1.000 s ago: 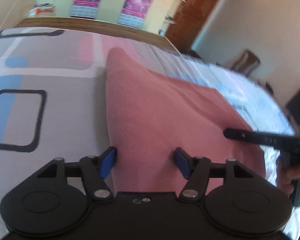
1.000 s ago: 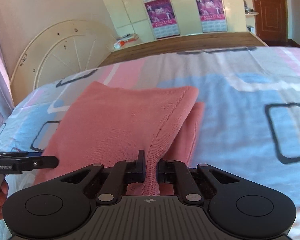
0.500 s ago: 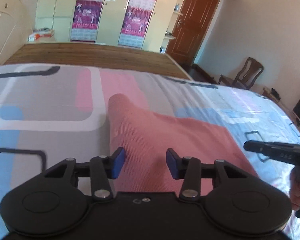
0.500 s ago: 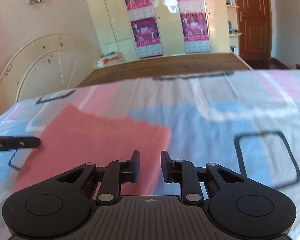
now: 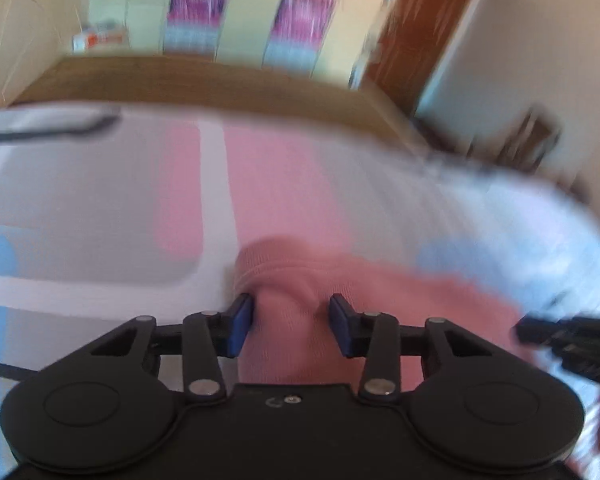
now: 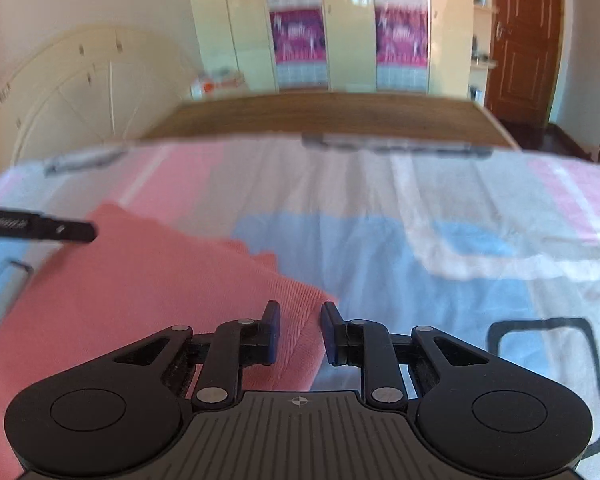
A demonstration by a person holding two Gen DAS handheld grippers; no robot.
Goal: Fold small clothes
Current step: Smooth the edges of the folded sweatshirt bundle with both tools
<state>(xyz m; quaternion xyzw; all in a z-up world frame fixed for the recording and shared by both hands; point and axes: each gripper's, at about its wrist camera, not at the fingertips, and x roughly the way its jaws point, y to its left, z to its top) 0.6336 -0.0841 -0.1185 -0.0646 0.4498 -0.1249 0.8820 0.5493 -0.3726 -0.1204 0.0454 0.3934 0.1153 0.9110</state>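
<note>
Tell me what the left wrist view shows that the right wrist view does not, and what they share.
Only the left wrist view shows the left tongs, open, astride a raised hump of the pink garment. Only the right wrist view shows the right tongs, open at the garment's corner, and a black square outline on the bedsheet. Both show the garment on the patterned bedsheet, the wardrobe posters and the brown door.
</note>
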